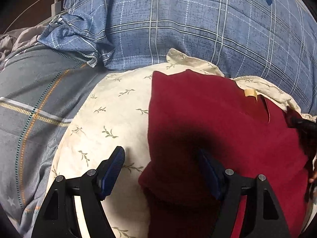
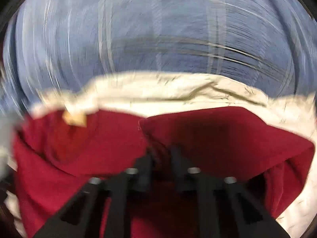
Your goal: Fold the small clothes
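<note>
Garment: red garment (image 1: 218, 123), lying on a cream leaf-print cloth (image 1: 111, 115) in the lower centre and right of the left wrist view; a tan label (image 1: 250, 93) shows near its upper right edge.
Surface: a bed, with blue plaid bedding (image 1: 198, 29) across the top of the frame and grey striped bedding (image 1: 29, 99) at the left.
Other items: white charger and cable (image 1: 54, 8), upper left of the frame, well apart from the garment.
Fold status: judged partly done; one side looks already turned in, giving a straight left edge, and in the right wrist view a red flap is raised and doubled over at the centre. Final folds and flattening appear to remain.
Left hand-held gripper (image 1: 161, 170): jaws wide apart, holding nothing; one finger over the cream cloth, the other over the red fabric, straddling the garment's left edge near the bottom of the frame. Contact with the cloth cannot be told.
Right hand-held gripper (image 2: 160, 158): jaws drawn together, lower centre of a motion-blurred frame, with red fabric bunched between and around the fingertips; judged clamped on a fold of the garment.
</note>
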Demonstrator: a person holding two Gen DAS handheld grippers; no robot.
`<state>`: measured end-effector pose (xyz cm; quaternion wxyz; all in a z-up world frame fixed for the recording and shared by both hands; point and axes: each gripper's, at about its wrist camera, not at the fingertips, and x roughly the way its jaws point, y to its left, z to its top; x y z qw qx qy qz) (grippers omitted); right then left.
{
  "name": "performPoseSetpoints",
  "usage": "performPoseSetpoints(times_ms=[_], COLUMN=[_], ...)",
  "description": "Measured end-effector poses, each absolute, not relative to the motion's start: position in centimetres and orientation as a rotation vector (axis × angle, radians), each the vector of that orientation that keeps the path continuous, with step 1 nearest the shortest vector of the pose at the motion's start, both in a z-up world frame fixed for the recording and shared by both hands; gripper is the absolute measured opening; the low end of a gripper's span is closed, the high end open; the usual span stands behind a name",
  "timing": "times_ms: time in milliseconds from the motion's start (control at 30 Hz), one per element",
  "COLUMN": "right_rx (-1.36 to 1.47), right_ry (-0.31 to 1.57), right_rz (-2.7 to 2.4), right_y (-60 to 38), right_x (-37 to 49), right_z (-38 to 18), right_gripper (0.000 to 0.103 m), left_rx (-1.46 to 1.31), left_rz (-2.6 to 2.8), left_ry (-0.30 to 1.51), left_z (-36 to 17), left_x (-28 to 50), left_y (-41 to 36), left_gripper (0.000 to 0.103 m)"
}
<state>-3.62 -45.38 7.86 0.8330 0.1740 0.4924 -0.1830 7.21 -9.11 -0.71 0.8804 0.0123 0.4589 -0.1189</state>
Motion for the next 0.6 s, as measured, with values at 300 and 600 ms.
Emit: performPoseSetpoints(times_ms=[300, 600], right_rx=[0.378, 0.276], right_ry=[0.720, 0.668], right_rz=[-0.148, 0.230], right_y=[-46.6, -37.0], right_x=[-12.0, -12.2], right_z=[27.4, 35.8], right_gripper=[0.007, 0.007], left_rx=[-0.021, -0.112], left_rz=[-0.253, -0.216], left_ry=[0.912, 0.889], left_z=[0.7, 1.6], left_x=[6.6, 6.3], left_y=[-8.0, -5.6], left_gripper=[0.073, 0.073])
